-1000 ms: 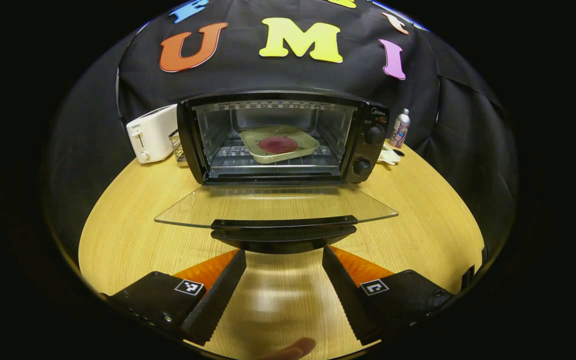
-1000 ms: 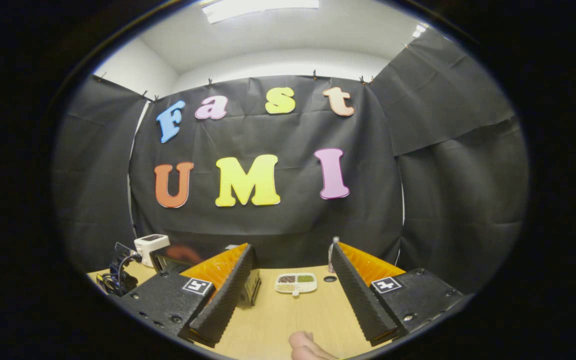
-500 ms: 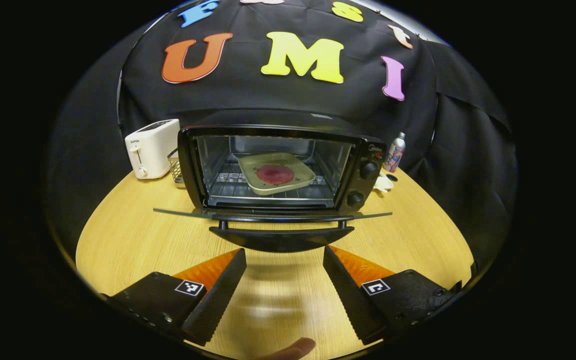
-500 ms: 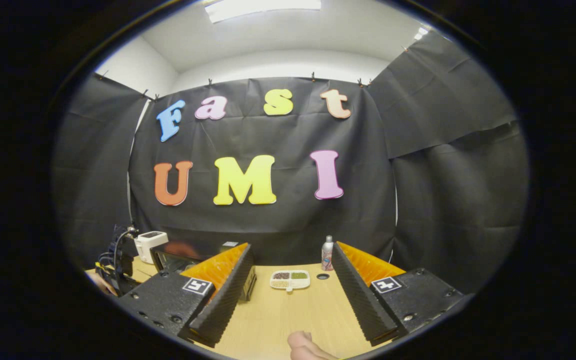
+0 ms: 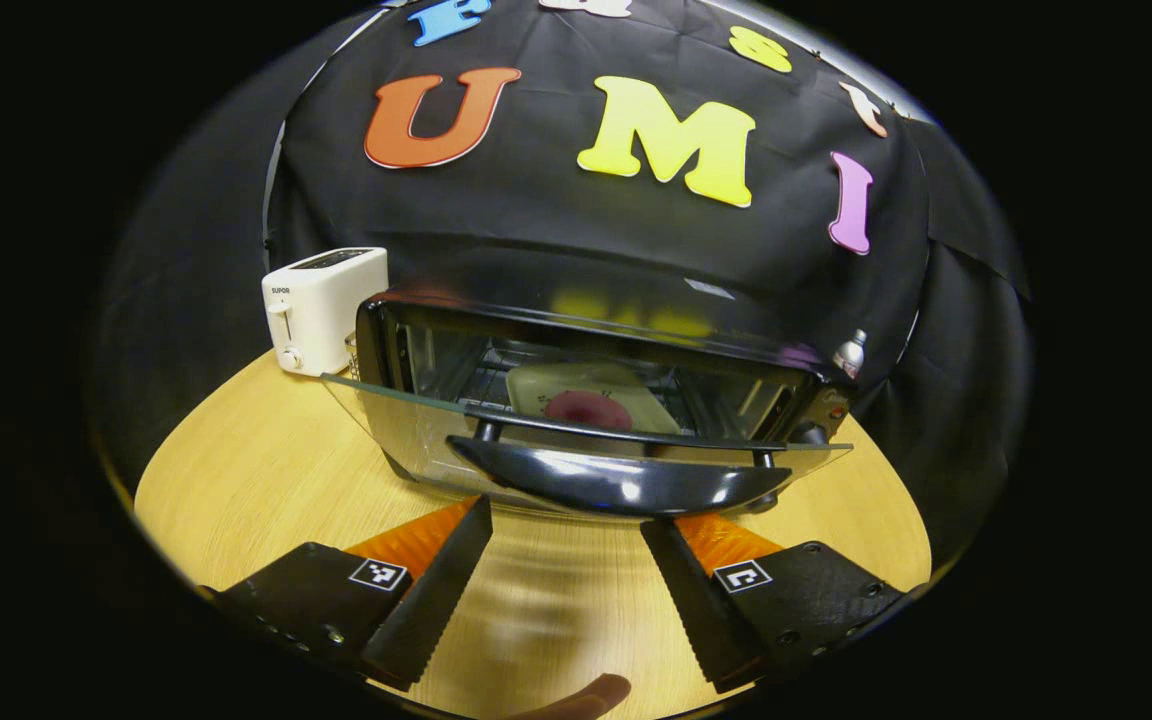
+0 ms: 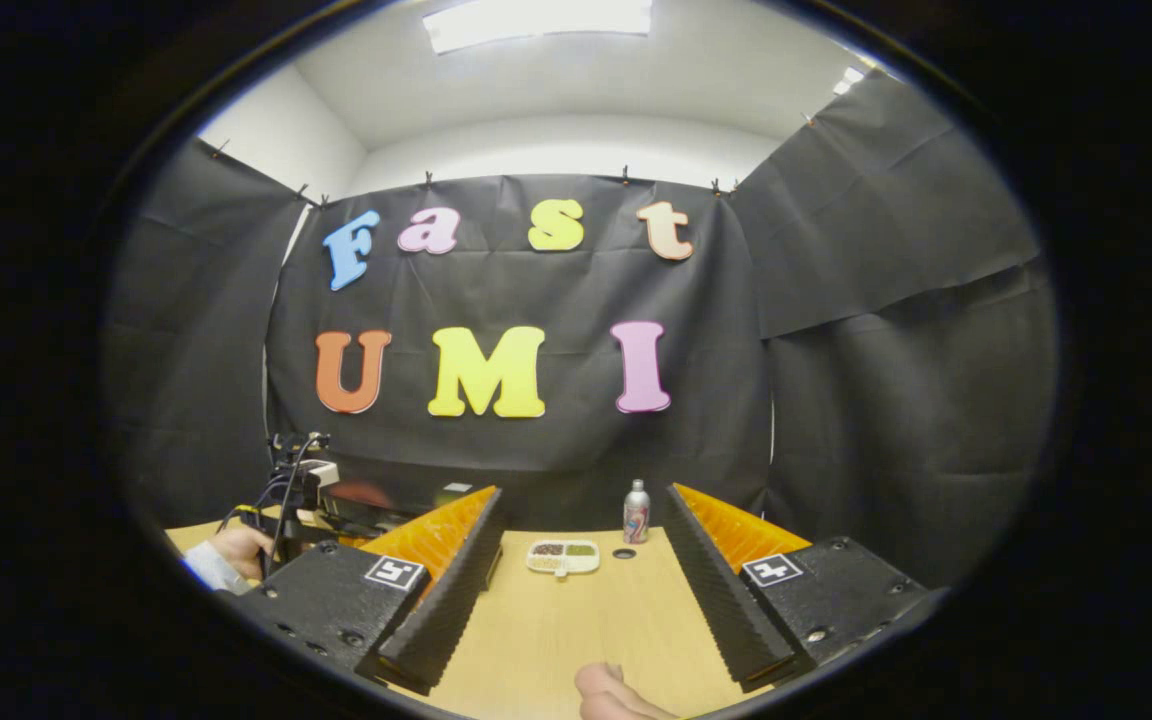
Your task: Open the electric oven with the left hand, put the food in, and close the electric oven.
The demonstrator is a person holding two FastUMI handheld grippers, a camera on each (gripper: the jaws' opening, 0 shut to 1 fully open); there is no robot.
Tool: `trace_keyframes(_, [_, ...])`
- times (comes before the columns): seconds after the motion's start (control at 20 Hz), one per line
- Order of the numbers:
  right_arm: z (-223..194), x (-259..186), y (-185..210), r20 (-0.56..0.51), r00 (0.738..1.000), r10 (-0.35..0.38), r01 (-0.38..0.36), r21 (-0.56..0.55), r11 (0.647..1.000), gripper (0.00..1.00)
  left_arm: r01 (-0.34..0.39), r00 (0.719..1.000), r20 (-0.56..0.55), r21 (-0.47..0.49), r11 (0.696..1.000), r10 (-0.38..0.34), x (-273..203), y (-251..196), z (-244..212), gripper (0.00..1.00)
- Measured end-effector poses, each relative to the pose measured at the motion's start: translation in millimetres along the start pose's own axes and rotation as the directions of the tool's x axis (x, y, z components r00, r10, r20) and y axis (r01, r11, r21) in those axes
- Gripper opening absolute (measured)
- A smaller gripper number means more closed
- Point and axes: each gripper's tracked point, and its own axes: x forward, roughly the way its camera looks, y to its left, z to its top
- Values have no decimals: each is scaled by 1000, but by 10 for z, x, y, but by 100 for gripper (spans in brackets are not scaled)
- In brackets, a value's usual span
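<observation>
Half the plate [image 5: 591, 398] hides behind oven door [image 5: 576, 455]

two claw-mounted fisheye views, both facing the booth's back wall
left gripper view sits low and close before the black glass-doored electric oven [image 5: 586, 400]; right gripper view looks from farther back, tilted upward; both share the light wooden surface [image 6: 576, 620].
</observation>
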Motion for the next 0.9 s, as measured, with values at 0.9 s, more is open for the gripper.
trace_keyframes(0.9, [407, -759, -68, 85, 995, -47, 42, 54, 998, 96, 9, 919, 392, 100, 995, -48, -2347, -365, 887, 95])
